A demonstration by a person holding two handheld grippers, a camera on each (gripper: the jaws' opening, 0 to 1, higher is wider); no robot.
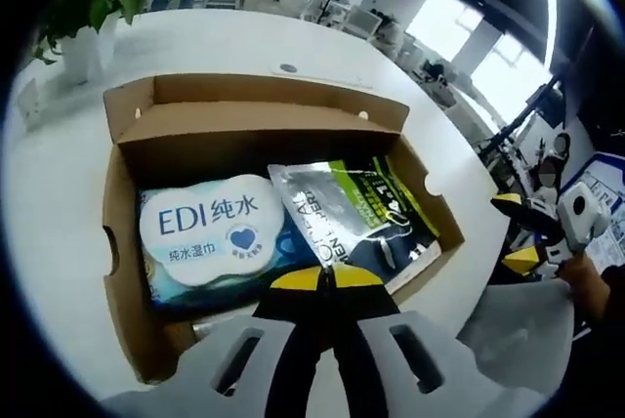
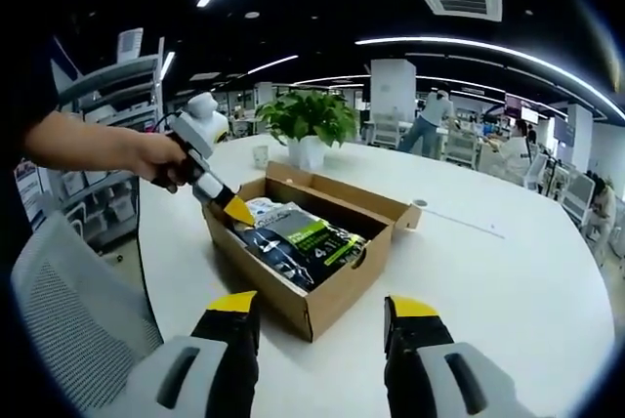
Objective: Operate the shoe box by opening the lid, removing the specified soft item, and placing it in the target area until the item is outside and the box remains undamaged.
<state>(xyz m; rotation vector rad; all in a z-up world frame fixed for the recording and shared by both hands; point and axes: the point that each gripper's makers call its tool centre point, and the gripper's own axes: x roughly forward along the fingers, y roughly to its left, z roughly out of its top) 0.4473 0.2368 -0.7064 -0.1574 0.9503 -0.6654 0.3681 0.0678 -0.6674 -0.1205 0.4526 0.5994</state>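
1. One open cardboard shoe box [image 1: 132, 242] sits centre frame in the left gripper view, lid flap [image 1: 254, 105] folded back toward the top. In the right gripper view the same box [image 2: 322, 296] sits mid-frame on the white table [image 2: 508, 291].
2. Box looks intact: brown corrugated walls, oval cut-out handle on the near short side, another on the far side.
3. Inside, left half: soft wet-wipes pack [image 1: 210, 232], blue, with a white label reading "EDI".
4. Inside, right half: dark and green foil pouch [image 1: 347, 208], glossy, lying partly over the wipes pack; also seen in the right gripper view [image 2: 303, 237].
5. Left gripper [image 1: 325, 279]: yellow-tipped jaws pressed together with no gap, tips at the box's near edge over the contents. Nothing seen between them. From the right gripper view it [image 2: 237, 208] points down into the box's left end, held by a hand [image 2: 161, 159].
6. Right gripper [image 2: 322, 315]: jaws spread wide, empty, bottom of frame, short of the box corner.
7. Around: potted plant [image 2: 311, 125] behind the box, grey mesh chair [image 2: 78, 311] lower left, people in the office background.
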